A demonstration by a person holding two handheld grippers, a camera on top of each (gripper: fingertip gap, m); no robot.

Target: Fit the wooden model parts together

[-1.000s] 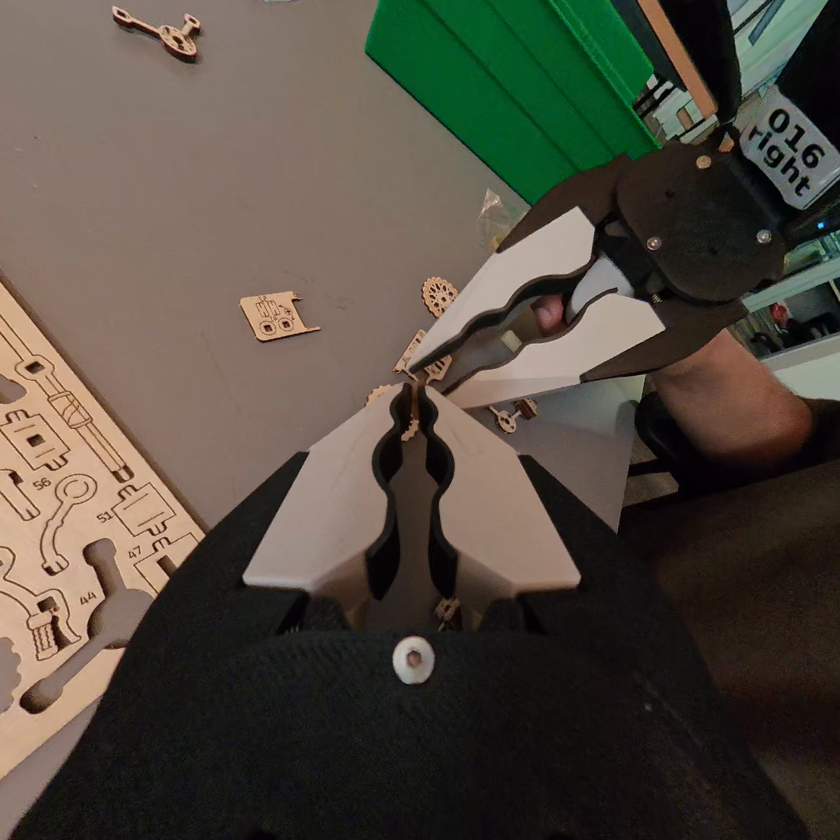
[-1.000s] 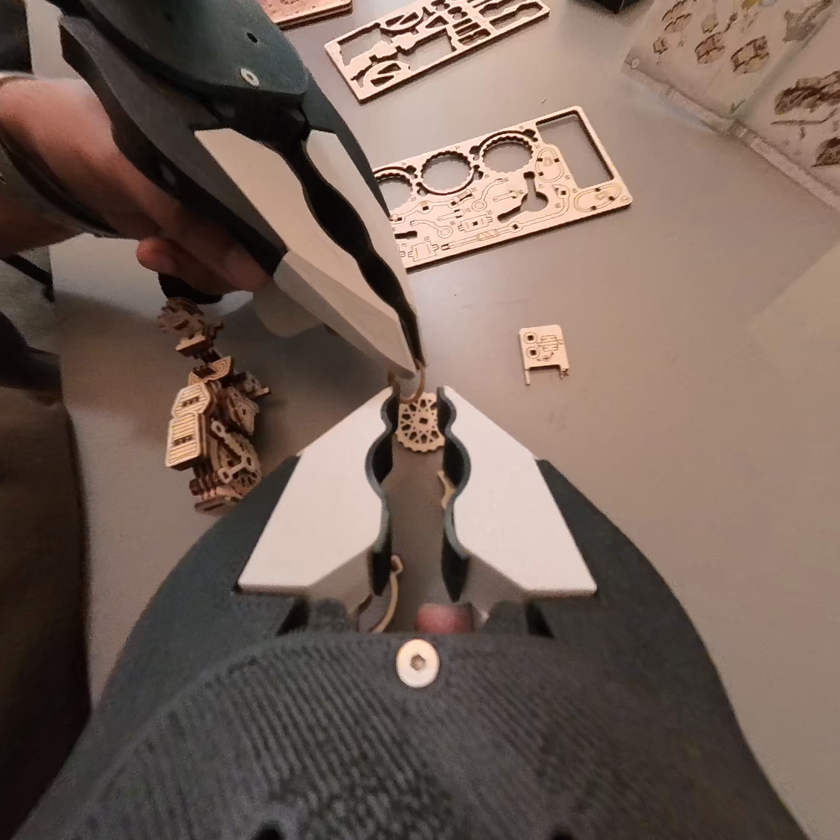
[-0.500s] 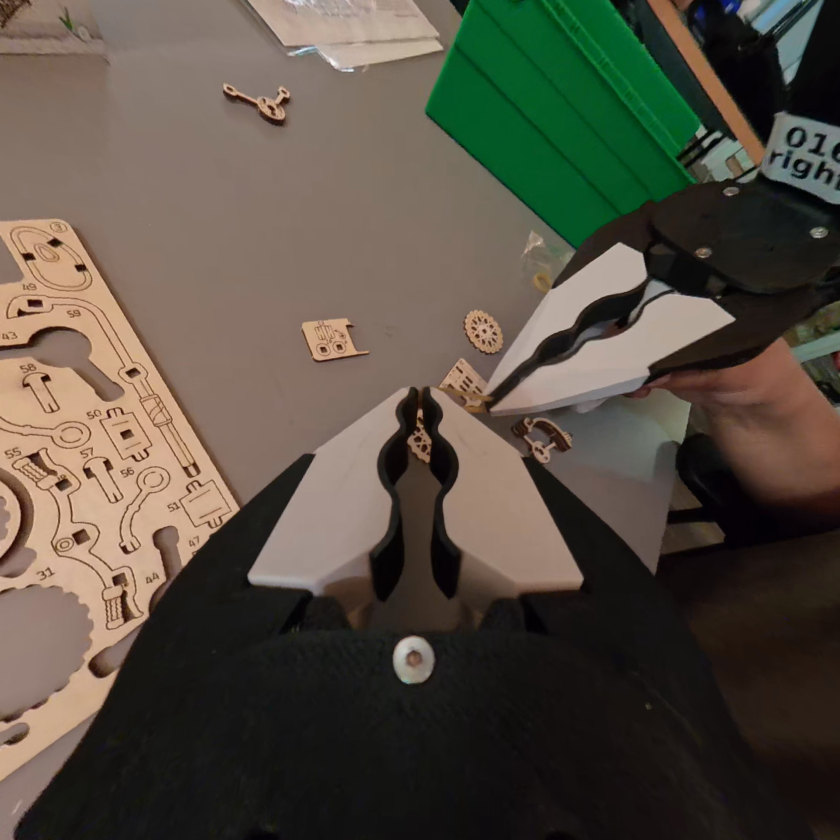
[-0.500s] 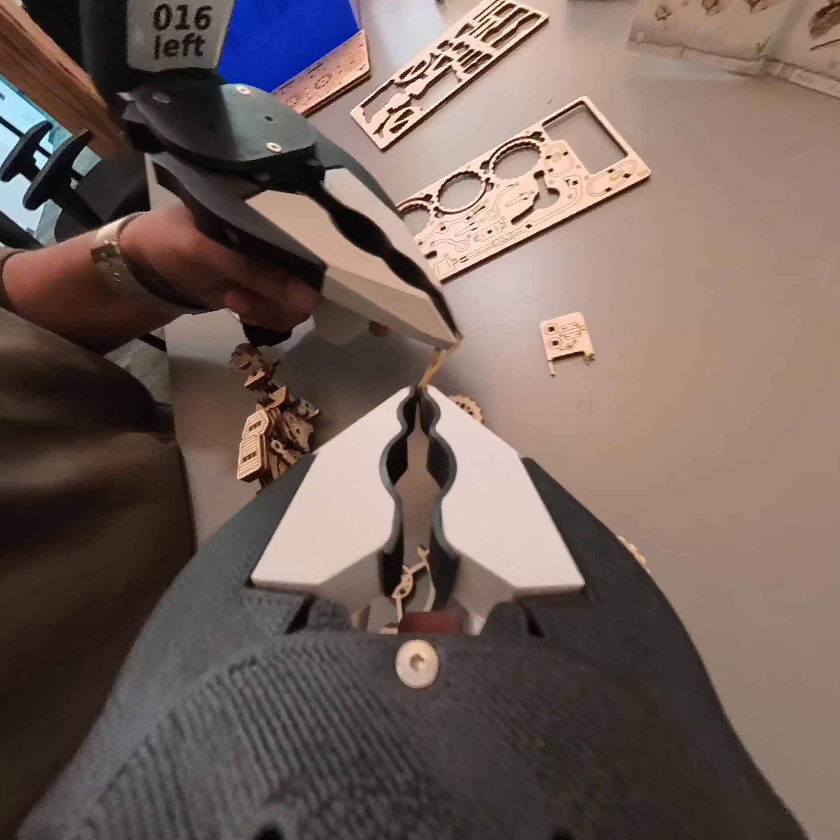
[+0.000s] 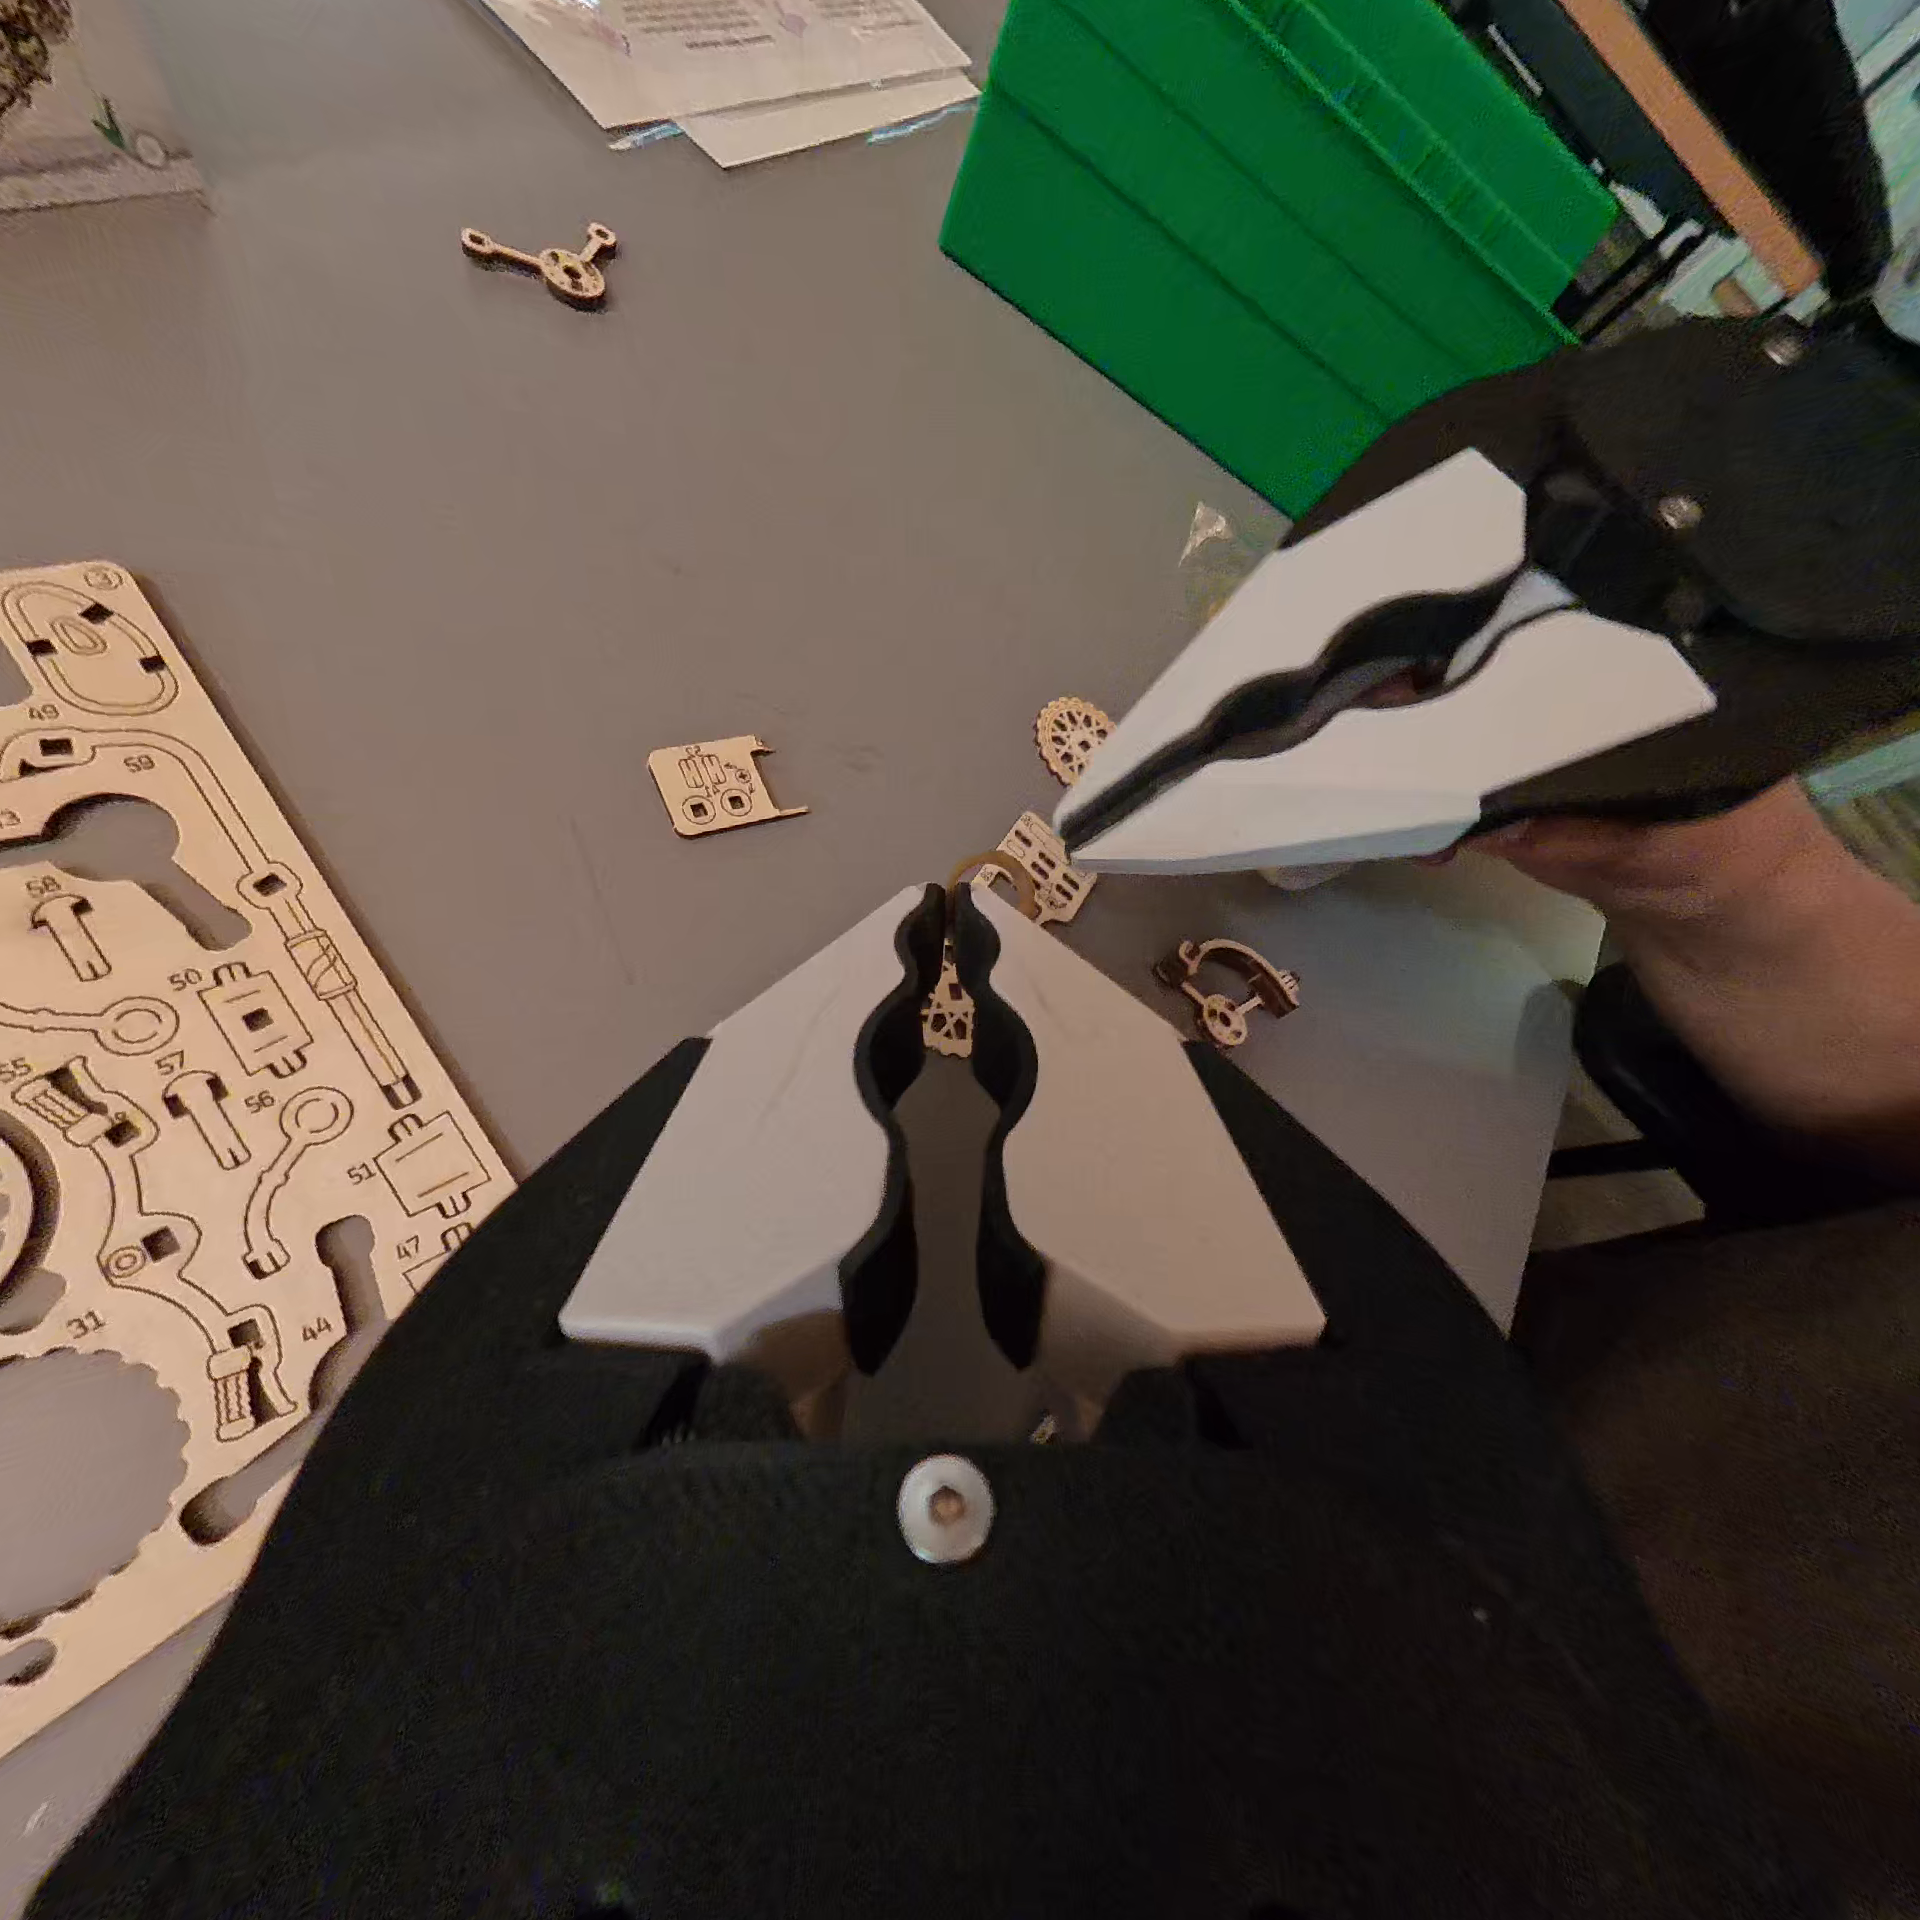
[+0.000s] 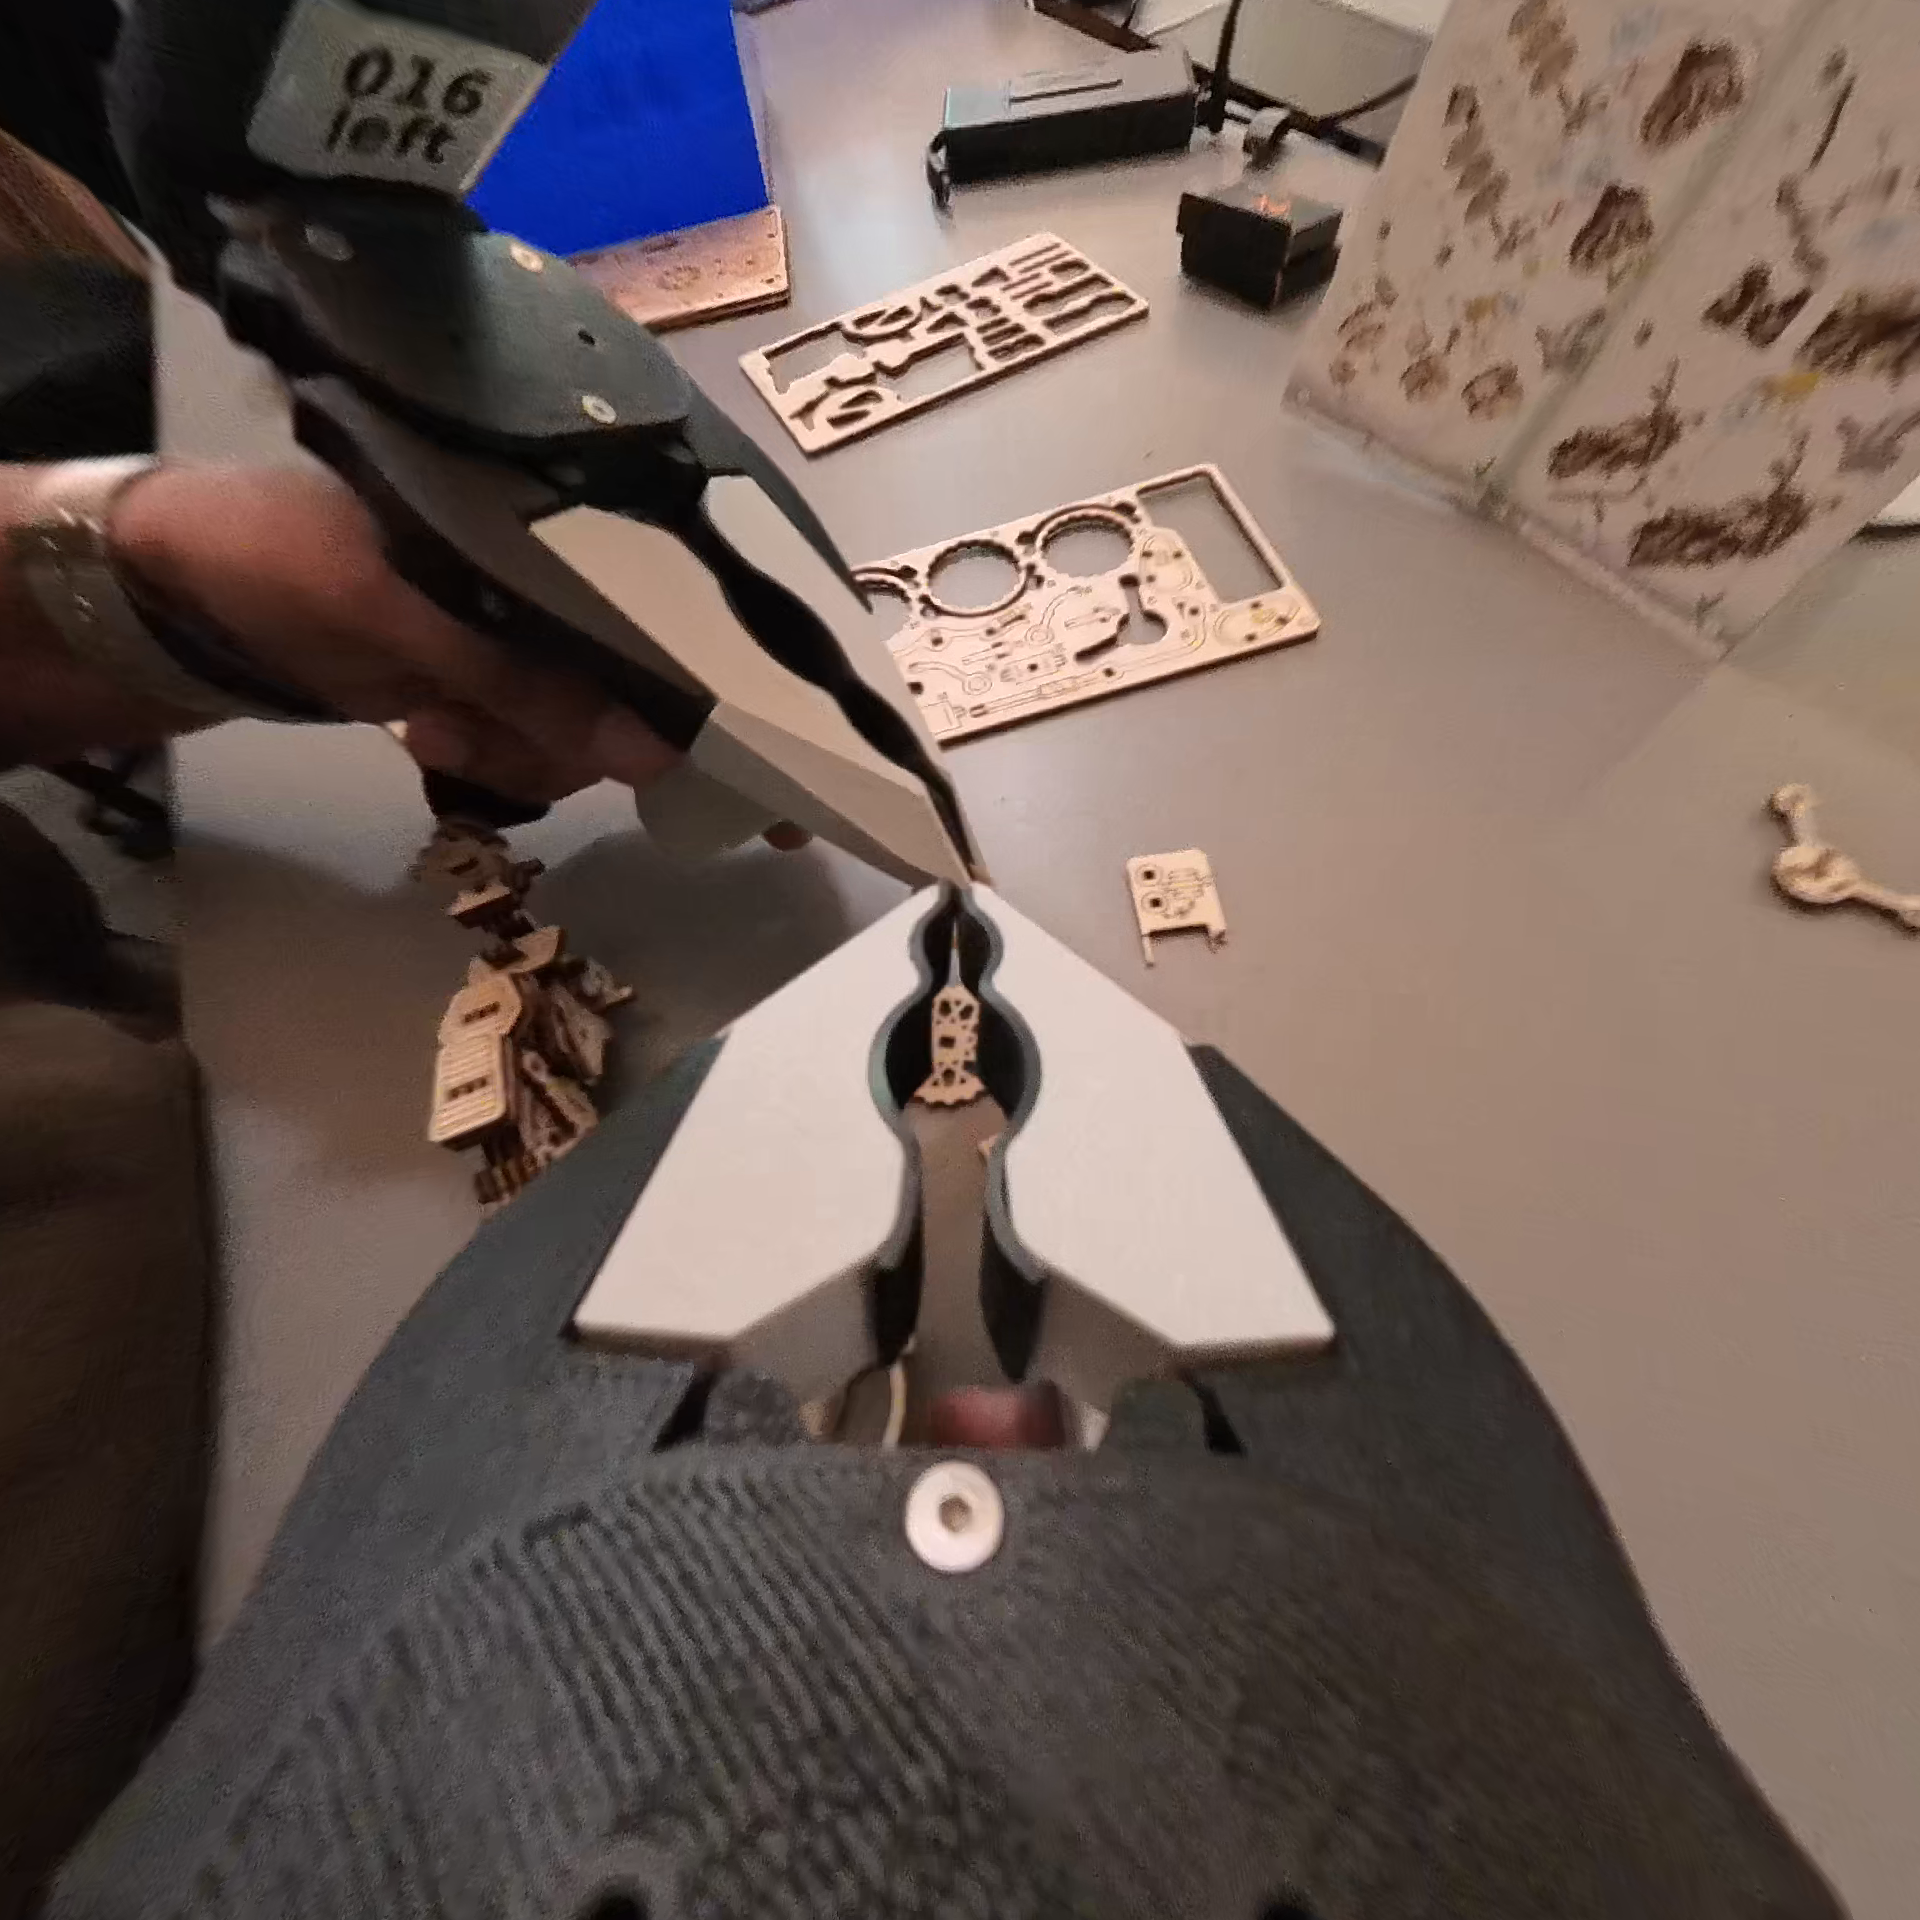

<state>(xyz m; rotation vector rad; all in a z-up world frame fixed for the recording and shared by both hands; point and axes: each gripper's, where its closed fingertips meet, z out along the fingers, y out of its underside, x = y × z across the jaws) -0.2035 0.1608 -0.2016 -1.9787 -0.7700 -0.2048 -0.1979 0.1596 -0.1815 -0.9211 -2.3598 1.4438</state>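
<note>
My left gripper (image 5: 940, 902) is shut on a small wooden part (image 5: 987, 871). A thin curved hook of it sticks out past the tips, and a lattice piece (image 5: 948, 1020) shows in the gap behind them. My right gripper (image 6: 951, 902) is shut, and I cannot tell whether it grips anything. A lattice wooden piece (image 6: 951, 1039) shows in its gap. The two grippers meet tip to tip above the grey table. In the right wrist view the left gripper (image 6: 961, 864) comes in from the upper left. In the left wrist view the right gripper (image 5: 1070, 831) comes in from the right.
On the table lie a punched plywood sheet (image 5: 156, 1039), a small square part (image 5: 727, 784), a gear (image 5: 1070, 738), a clamp-shaped part (image 5: 1231, 987) and a key-shaped part (image 5: 551, 265). A green crate (image 5: 1247, 260) stands behind. A pile of joined wooden parts (image 6: 509, 1060) lies near the table edge. My two grippers' fingertips are within a few centimetres of each other.
My right gripper has closed from slightly open to shut. Both grippers have lifted and tilted, and their tips have stayed close together. The left gripper has kept its hold on the wooden part.
</note>
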